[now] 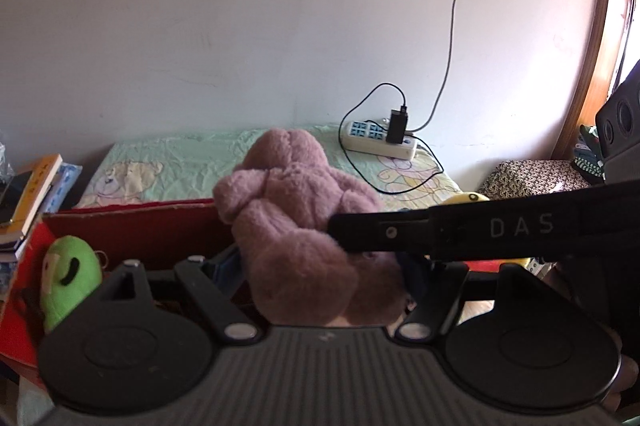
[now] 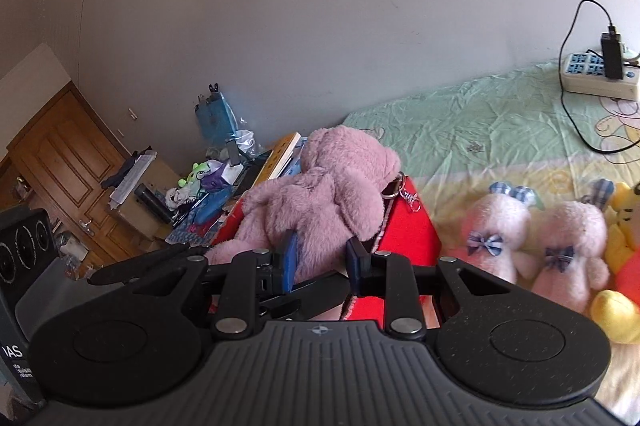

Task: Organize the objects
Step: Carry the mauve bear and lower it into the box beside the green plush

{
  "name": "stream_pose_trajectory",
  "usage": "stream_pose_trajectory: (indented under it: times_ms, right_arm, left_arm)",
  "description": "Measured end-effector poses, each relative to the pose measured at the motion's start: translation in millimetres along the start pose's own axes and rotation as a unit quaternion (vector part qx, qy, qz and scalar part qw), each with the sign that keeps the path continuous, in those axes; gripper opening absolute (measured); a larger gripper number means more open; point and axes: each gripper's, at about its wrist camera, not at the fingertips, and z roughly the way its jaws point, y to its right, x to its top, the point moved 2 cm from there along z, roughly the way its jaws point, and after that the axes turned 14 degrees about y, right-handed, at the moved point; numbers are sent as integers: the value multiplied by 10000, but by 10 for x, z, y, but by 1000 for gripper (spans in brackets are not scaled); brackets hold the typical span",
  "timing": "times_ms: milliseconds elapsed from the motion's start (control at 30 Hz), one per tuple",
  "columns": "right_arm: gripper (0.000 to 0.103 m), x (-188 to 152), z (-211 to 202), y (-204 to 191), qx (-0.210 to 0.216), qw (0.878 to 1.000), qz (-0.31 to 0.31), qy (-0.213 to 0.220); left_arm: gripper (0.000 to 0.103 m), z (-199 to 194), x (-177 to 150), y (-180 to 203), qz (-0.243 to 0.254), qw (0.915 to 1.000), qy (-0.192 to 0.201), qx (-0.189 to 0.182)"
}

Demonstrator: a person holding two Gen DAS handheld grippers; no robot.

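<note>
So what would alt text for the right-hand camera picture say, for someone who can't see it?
The right claw, blue-tipped, pinches a mauve plush held over a red box beside a bed. Two pale pink plush toys and a yellow one lie on the bed at right; a power strip sits by the wall.

Bed [image 2: 480, 114] with green sheet, power strip [image 2: 596, 76], red box [image 2: 404, 230], plush toys [image 2: 532, 246]
</note>
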Motion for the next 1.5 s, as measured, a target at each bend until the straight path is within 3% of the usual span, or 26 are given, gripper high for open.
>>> stream_pose_trajectory:
  times_ms: [267,600,1067,1500]
  right_arm:
    - [28,-221,504,-304,-53,9999,64,-106]
    - [28,-420,812,-461,-266,9992,134,-256]
    - [28,-771,1354,-379,-546,9935,431,-906]
    - [29,-851,1500,-360,-740,9869,332,-1398]
  left_arm:
    - [75,-101,-45,-723,1,9998,-177,58]
    - [75,-44,-161,-1222,42,9992,-407,-37]
    - [79,349,-537,-1628,121,9900,-1359,370]
    - [83,460,-655,-1710,346,9832,-1686,605]
